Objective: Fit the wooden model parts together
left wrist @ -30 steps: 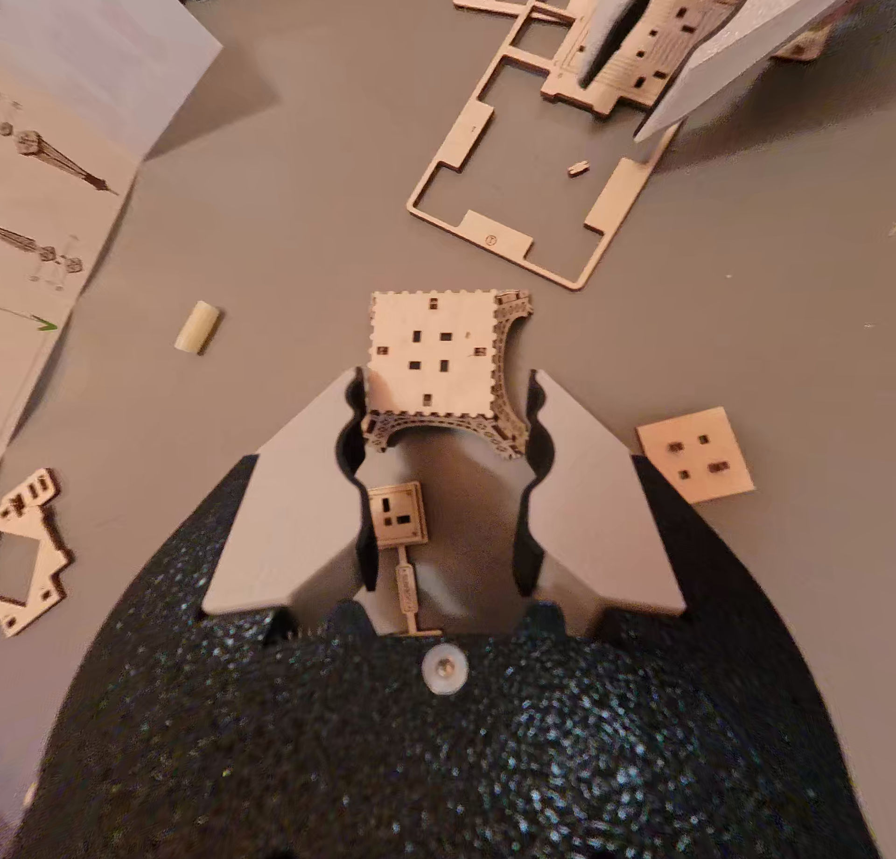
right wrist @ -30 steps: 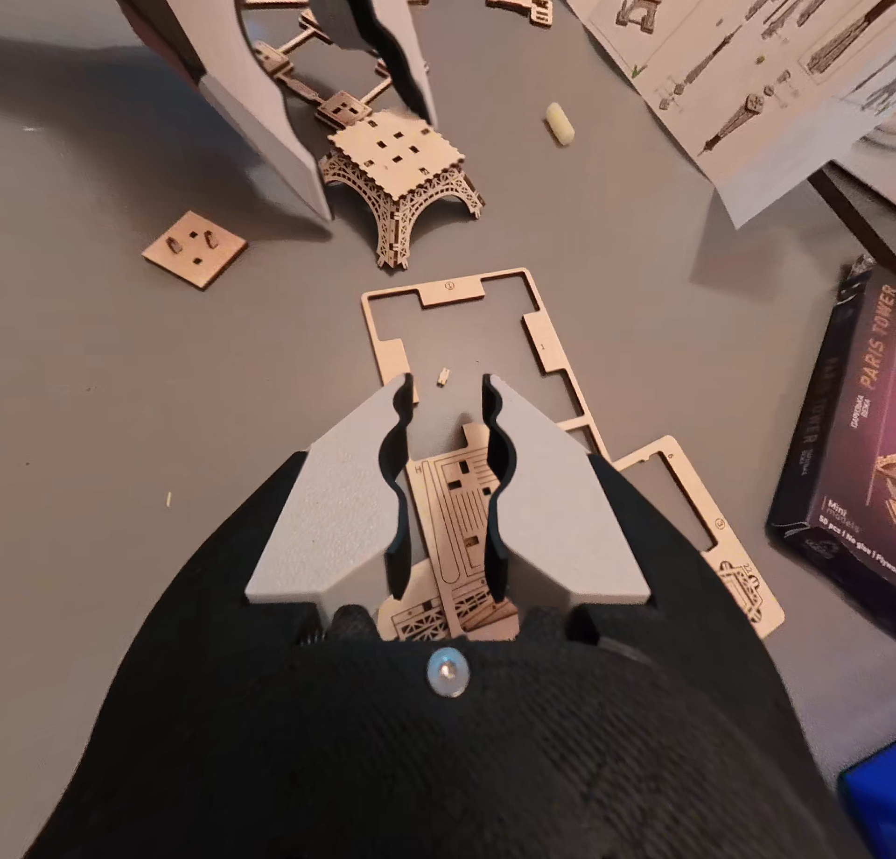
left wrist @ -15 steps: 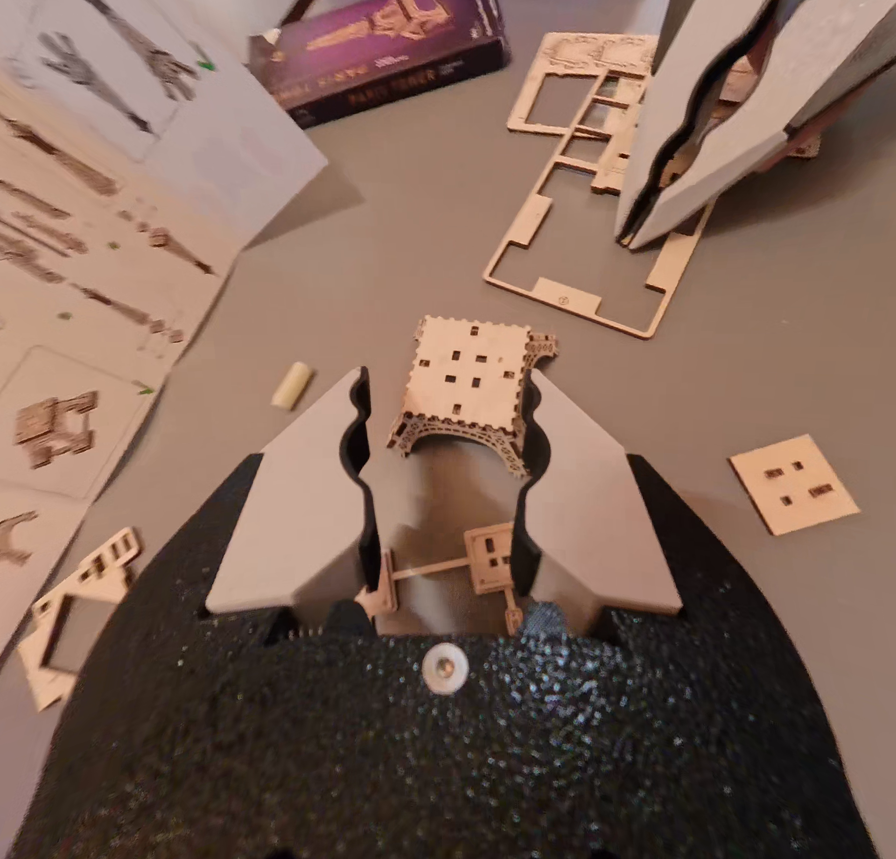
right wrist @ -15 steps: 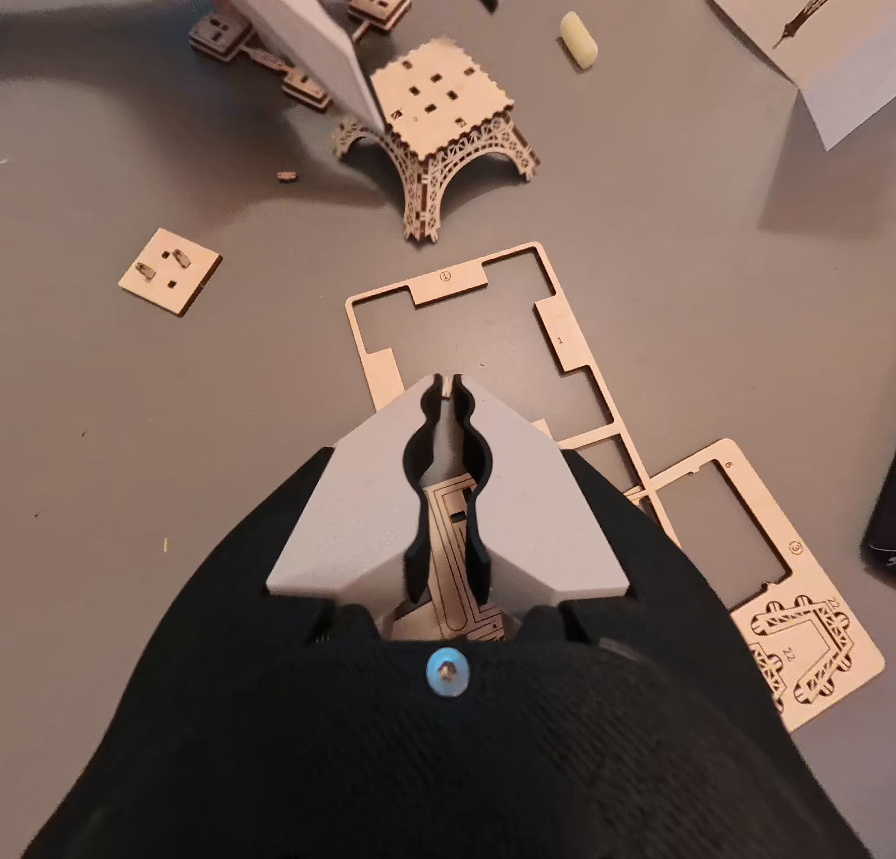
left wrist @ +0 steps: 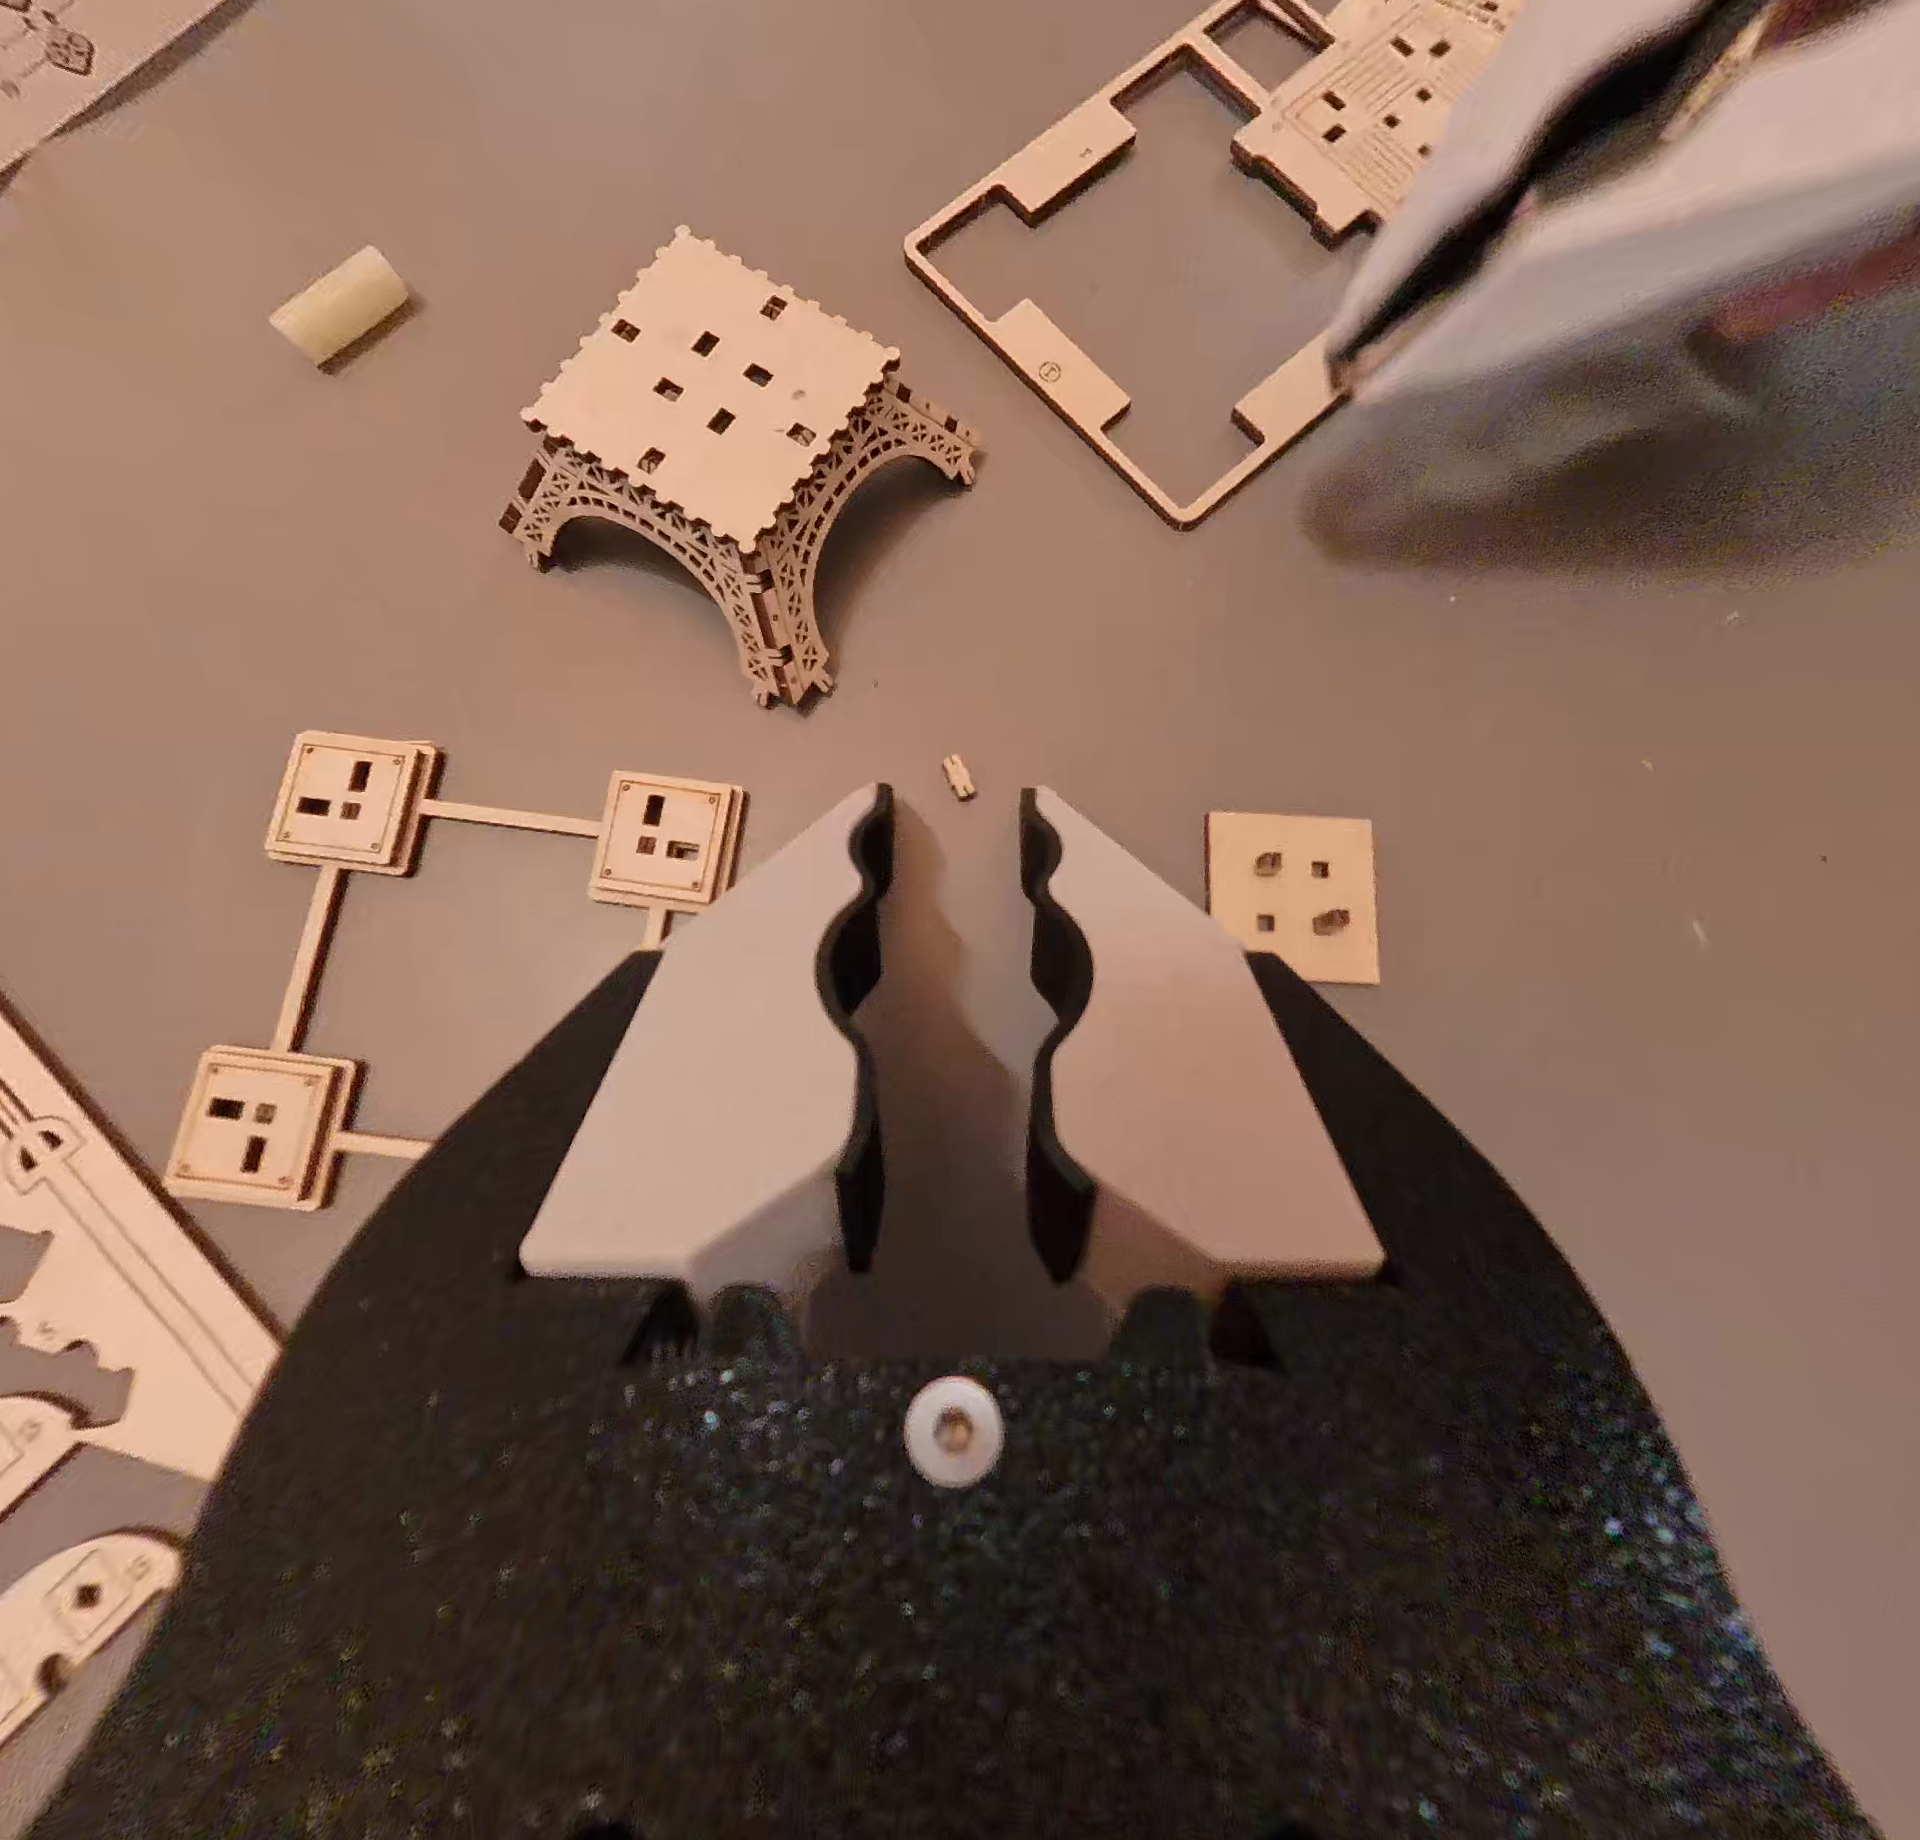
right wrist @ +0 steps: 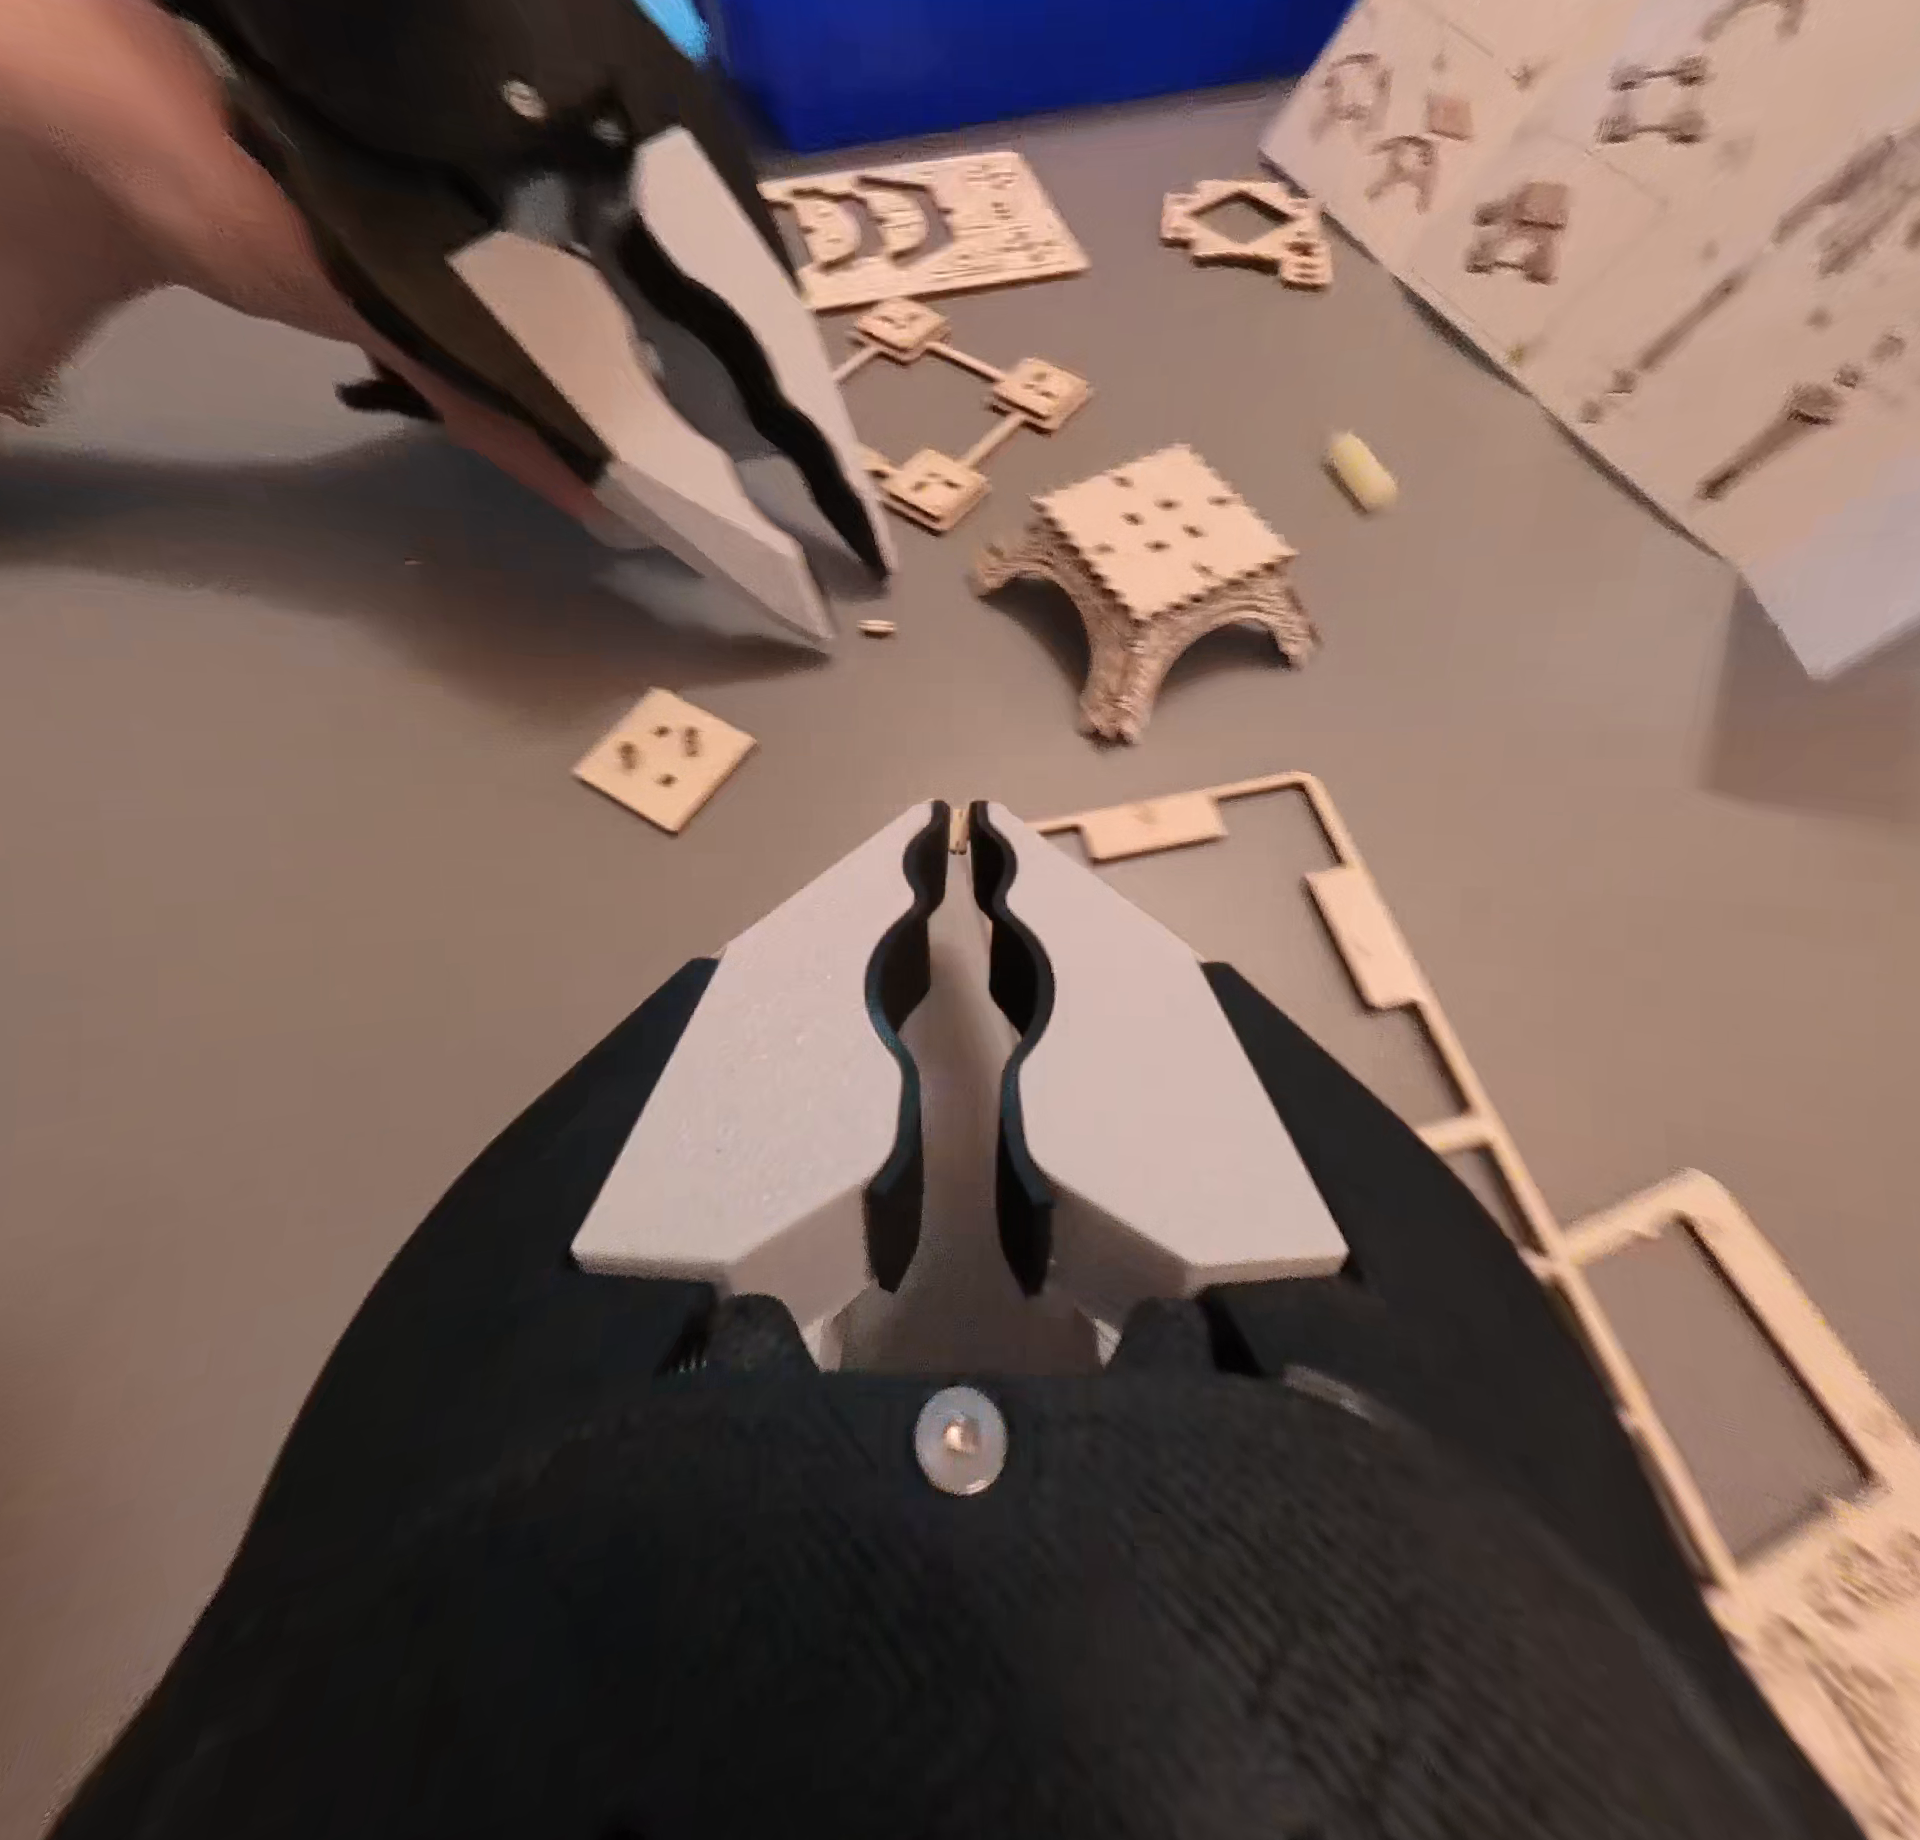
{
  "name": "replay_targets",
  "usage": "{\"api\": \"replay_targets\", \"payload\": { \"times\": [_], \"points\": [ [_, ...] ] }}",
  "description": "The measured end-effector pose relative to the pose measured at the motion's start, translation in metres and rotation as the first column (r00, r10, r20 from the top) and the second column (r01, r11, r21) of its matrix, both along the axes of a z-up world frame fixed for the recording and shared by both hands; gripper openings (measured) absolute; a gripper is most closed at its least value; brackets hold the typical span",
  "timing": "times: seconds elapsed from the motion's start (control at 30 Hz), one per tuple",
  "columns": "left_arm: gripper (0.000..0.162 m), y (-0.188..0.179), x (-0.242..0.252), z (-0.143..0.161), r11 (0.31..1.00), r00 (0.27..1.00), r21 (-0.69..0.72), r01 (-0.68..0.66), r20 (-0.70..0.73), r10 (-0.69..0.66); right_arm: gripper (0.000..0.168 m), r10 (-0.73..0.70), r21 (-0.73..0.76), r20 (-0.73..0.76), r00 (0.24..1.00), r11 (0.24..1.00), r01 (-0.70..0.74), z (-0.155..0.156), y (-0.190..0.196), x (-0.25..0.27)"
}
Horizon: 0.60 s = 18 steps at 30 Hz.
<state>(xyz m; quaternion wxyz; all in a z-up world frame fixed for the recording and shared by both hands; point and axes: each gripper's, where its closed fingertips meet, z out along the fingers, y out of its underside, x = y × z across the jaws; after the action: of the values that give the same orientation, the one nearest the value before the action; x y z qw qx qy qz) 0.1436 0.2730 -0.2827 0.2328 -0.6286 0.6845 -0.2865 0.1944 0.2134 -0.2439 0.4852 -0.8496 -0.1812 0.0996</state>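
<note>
My right claw (right wrist: 962,816) pinches a tiny peg (right wrist: 961,834) at its very tips; a slight twist could flick it away. My left claw (left wrist: 956,803) hangs released over another peg (left wrist: 960,779). The tower base (left wrist: 727,440) stands at upper centre, light enough to tip.

Blue bin (right wrist: 1039,14), pale cylinder (left wrist: 338,320) (stubby), grey table (left wrist: 1455,803)

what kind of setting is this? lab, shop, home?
Probably a hobby or craft tabletop, not a shop floor; I can't tell lab from home. A plain grey table holds laser-cut pale wooden part sheets, a half-built wooden lattice tower base and printed paper assembly instructions.
</note>
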Motion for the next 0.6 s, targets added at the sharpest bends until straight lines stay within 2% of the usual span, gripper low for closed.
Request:
{"api": "replay_targets", "payload": {
  "times": [0.17,0.23,0.3,0.43,0.6],
  "points": [
    [0.009,0.004,0.007,-0.004,0.998,0.999,0.034,-0.050,0.018,0.049,0.001,0.043,-0.096,0.095,0.995,0.995,-0.034,-0.028,0.001,-0.021],
    [0.001,0.003,0.007,-0.004,0.998,0.999,0.046,-0.046,0.024,0.045,0.001,0.049,-0.113,0.093,0.994,0.993,-0.039,-0.032,0.001,-0.025],
    [0.001,0.002,0.006,-0.004,0.997,0.999,0.064,-0.037,0.039,0.035,0.002,0.050,-0.120,0.104,0.993,0.992,-0.038,-0.034,0.001,-0.025],
    [0.000,-0.004,0.000,-0.003,0.998,0.998,0.064,0.008,0.065,-0.012,0.023,0.059,-0.107,0.085,0.995,0.993,-0.050,-0.031,0.000,-0.027],
    [0.000,-0.011,-0.009,0.004,0.993,0.990,0.084,0.078,0.111,-0.087,0.019,0.013,-0.029,0.019,1.000,0.999,-0.013,-0.011,0.003,-0.016]
  ]
}}
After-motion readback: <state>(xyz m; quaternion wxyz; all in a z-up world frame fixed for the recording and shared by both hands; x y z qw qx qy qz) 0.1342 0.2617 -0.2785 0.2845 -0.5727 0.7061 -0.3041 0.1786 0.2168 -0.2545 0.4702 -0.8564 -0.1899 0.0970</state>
